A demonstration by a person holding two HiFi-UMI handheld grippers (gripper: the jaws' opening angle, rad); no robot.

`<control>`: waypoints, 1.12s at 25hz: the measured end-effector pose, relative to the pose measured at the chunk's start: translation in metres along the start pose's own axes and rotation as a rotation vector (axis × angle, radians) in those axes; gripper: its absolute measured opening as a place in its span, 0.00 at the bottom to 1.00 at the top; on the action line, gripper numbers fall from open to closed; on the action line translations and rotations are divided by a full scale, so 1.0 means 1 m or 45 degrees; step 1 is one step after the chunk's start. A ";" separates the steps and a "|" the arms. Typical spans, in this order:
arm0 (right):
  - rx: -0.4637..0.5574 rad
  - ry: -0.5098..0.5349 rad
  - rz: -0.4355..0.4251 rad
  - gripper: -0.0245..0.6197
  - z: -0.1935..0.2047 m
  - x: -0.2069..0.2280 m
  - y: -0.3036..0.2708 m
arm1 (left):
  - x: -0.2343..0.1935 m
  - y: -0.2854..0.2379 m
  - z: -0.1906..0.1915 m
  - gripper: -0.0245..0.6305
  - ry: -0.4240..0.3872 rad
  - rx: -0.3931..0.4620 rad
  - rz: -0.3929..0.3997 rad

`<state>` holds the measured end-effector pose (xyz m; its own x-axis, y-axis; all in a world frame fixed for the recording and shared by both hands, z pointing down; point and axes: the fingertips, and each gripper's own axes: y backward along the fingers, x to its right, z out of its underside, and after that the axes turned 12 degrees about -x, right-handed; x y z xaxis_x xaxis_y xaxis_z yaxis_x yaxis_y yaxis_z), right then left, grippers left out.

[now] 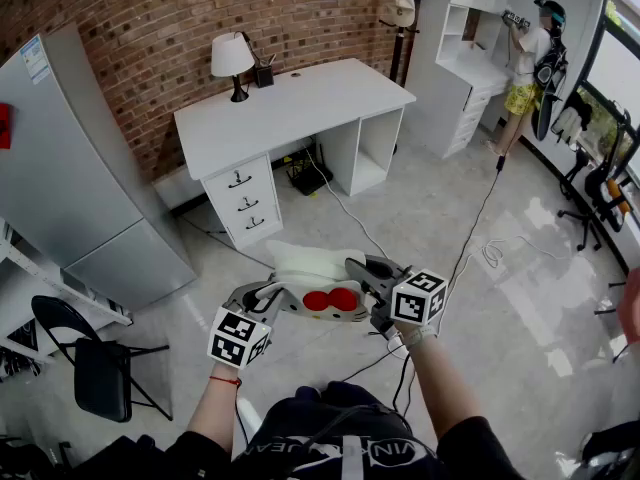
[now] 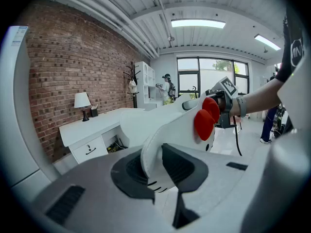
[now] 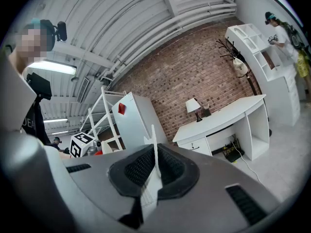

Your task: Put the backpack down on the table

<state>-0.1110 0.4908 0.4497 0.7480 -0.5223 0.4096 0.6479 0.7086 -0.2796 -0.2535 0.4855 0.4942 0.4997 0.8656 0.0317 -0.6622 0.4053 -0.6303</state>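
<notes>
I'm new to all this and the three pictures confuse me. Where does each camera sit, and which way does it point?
Head view: on the person's head, looking steeply down at the backpack held between left gripper and right gripper; both forearms show.
Left gripper view: rides the left gripper, looking along its jaws, shut on the backpack, toward the right gripper and windows.
Right gripper view: rides the right gripper, facing the brick wall; its jaws pinch a thin backpack edge.
Shared: all three show the white desk and lamp.
</notes>
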 end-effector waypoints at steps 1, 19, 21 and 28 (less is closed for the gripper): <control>0.000 0.009 -0.001 0.05 -0.005 0.005 0.001 | 0.000 -0.004 -0.006 0.14 -0.001 0.002 -0.003; -0.011 -0.022 -0.040 0.05 -0.033 0.104 -0.033 | -0.043 -0.076 -0.052 0.14 0.025 -0.006 -0.066; -0.025 -0.024 -0.045 0.05 -0.041 0.119 -0.047 | -0.059 -0.089 -0.057 0.14 0.040 -0.013 -0.063; -0.050 0.000 -0.052 0.05 -0.083 0.167 -0.097 | -0.122 -0.130 -0.083 0.14 0.066 -0.024 -0.034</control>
<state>-0.0373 0.2952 0.4733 0.7208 -0.5506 0.4212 0.6831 0.6673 -0.2968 -0.1816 0.3031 0.5080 0.5459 0.8378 0.0087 -0.6379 0.4223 -0.6440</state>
